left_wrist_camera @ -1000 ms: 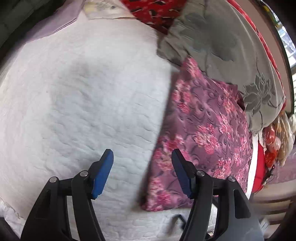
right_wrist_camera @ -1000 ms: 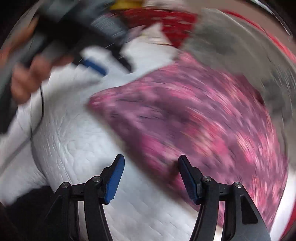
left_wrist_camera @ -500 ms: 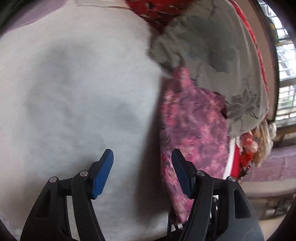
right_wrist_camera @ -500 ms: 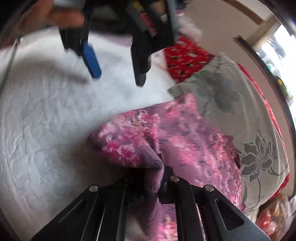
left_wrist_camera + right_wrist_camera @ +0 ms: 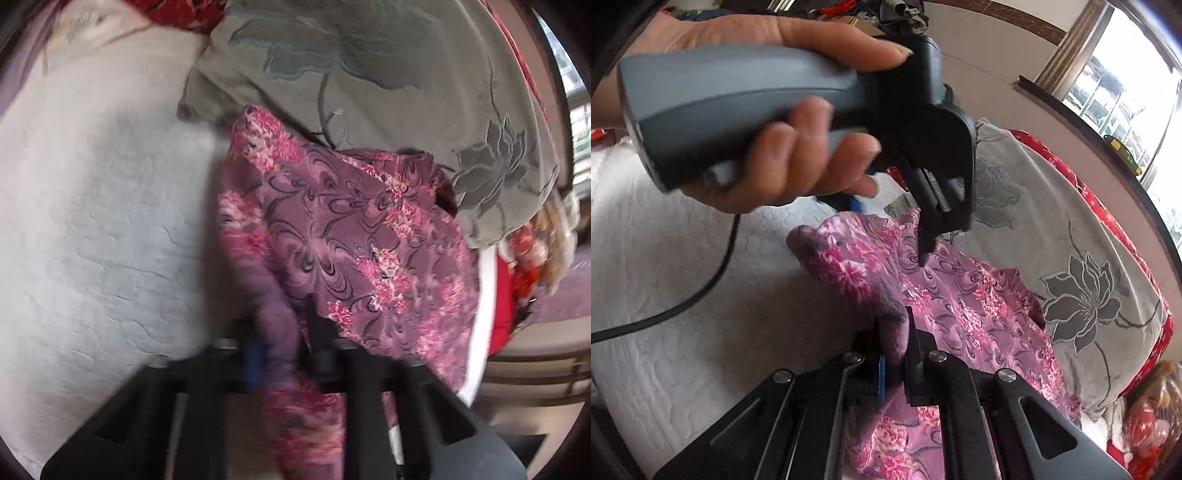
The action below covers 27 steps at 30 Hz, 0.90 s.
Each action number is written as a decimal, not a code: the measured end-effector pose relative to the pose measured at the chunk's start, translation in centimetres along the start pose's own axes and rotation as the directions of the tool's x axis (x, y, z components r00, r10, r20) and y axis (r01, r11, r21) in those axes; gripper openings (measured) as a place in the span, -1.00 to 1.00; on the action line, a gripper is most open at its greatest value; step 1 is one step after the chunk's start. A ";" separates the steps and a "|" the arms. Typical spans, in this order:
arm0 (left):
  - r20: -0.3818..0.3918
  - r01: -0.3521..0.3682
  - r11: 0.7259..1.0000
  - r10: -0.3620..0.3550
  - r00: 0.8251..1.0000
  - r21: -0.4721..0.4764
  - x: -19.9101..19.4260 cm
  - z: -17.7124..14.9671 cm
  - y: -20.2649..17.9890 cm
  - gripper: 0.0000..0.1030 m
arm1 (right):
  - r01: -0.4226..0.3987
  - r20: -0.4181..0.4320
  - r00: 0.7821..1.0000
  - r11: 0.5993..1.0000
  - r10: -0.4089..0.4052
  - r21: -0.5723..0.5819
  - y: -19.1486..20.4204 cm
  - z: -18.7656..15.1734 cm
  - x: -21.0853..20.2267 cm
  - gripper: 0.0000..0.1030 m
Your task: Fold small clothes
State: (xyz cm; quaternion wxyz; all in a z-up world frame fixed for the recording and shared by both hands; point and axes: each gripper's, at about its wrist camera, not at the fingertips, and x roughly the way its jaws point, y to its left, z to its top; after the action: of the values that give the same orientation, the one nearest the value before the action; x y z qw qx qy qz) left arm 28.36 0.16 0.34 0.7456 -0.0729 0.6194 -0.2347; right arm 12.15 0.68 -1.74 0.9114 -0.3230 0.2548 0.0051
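A purple garment with pink flowers [image 5: 362, 236] lies on a white quilted bed [image 5: 92, 221], partly under a grey pillow. My left gripper [image 5: 282, 350] is shut on a bunched edge of the garment. In the right wrist view my right gripper [image 5: 894, 354] is shut on another bunched edge of the same garment [image 5: 971, 306]. The left gripper [image 5: 923, 254], held in a hand, shows there above the cloth with its fingers pointing down onto it.
A grey pillow with a flower print [image 5: 388, 74] rests on the garment's far side; it also shows in the right wrist view [image 5: 1071, 258]. Red patterned bedding [image 5: 1108, 206] lies behind it. A black cable [image 5: 683, 302] runs across the quilt [image 5: 683, 258].
Both grippers were open above the bed a second ago. The right one shut on the garment first, then the left moved onto the cloth and shut on it.
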 end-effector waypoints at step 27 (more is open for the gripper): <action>0.109 0.039 0.992 -0.053 0.993 0.121 -2.8 -2.8 -19.2 -0.88 | -0.019 0.010 1.000 0.849 0.016 0.529 -15.1 -8.5 -8.5 -0.90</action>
State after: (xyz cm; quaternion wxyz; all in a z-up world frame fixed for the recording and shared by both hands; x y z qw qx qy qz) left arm 20.37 -14.98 9.88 0.7767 -0.0557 0.5595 -0.2839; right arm 3.44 -14.92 5.47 0.9657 -0.0576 0.2469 -0.0561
